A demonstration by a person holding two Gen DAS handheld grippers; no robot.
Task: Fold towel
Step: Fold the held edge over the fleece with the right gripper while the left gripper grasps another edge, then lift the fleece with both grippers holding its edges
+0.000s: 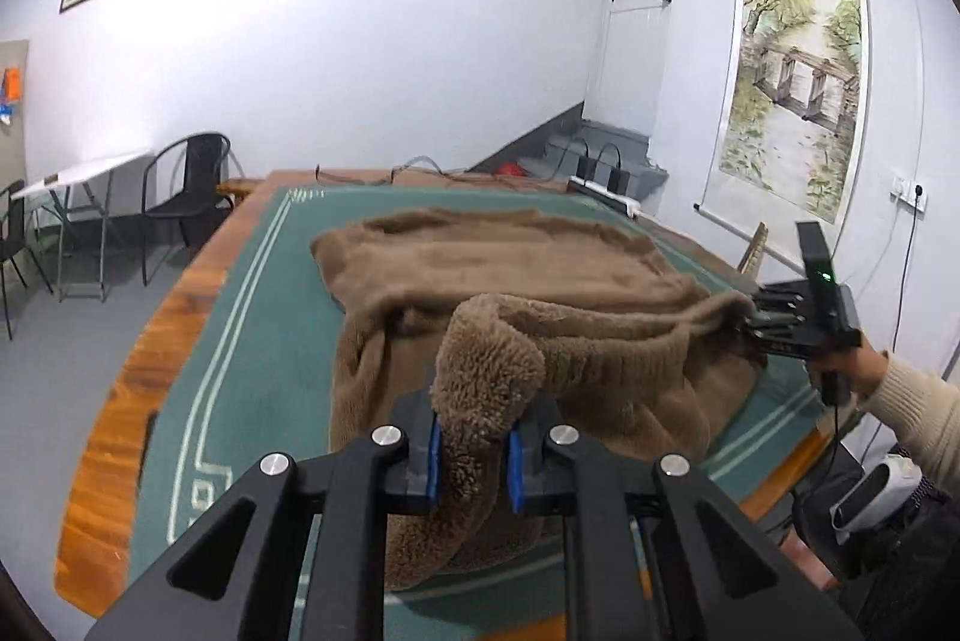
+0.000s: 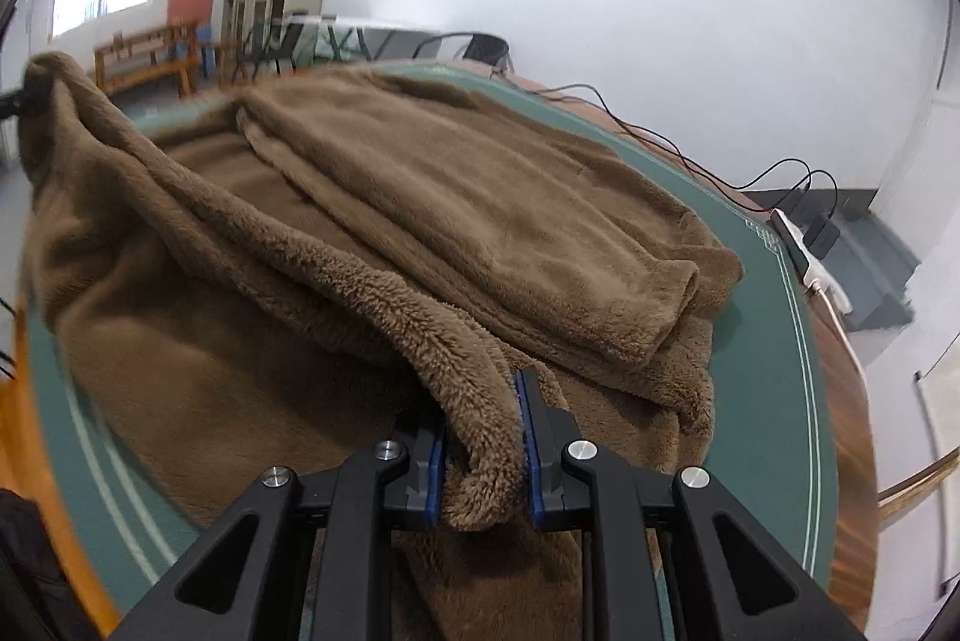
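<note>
Towel (image 1: 540,281) sprawls across green table mat (image 1: 240,341), both tongs (image 1: 474,452) (image 2: 480,455) pinching its edge.

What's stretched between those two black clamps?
A raised edge of the brown towel runs from the left gripper to the right gripper, each shut on a corner. The left wrist view shows it; green table mat lies beneath.

Left wrist view: close behind left gripper (image 1: 474,452), facing across table toward scroll-painting corner. Right wrist view: close behind right gripper (image 2: 483,452), facing cabinet side. Shared: brown towel (image 1: 510,275), green mat (image 2: 774,341)
</note>
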